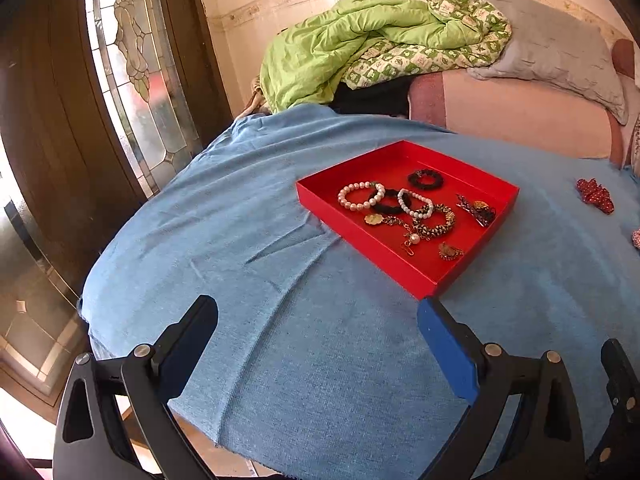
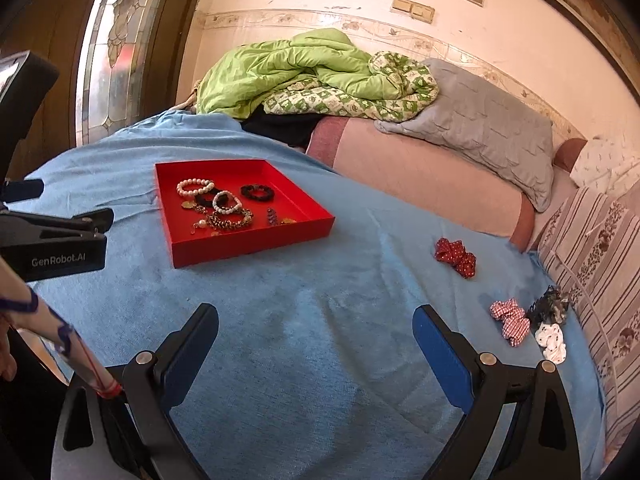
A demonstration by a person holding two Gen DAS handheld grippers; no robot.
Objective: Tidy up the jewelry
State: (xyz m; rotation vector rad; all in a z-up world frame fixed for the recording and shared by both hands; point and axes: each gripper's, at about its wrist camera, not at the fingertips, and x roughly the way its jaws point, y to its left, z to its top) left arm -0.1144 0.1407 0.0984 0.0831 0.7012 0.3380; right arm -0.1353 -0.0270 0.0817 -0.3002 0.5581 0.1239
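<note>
Both grippers hang spread wide and empty above the near part of the blue cloth (image 2: 320, 340): the right gripper (image 2: 316, 332) nearer its right edge, the left gripper (image 1: 318, 326) just short of the red tray's (image 1: 384, 256) near corner. Likely risks: a wide finger could clip that corner and shove the tray, or snag the wrinkled cloth. Farther right lie the checked scrunchie (image 2: 510, 320), a dark one (image 2: 550, 306) and a white one (image 2: 552, 342) at the cloth's right edge, then the red scrunchie (image 2: 456, 256). Bracelets (image 1: 400, 204) sit tangled in the tray.

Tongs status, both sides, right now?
Left tongs: open, empty, above the blue cloth.
Right tongs: open, empty, above the same cloth.
</note>
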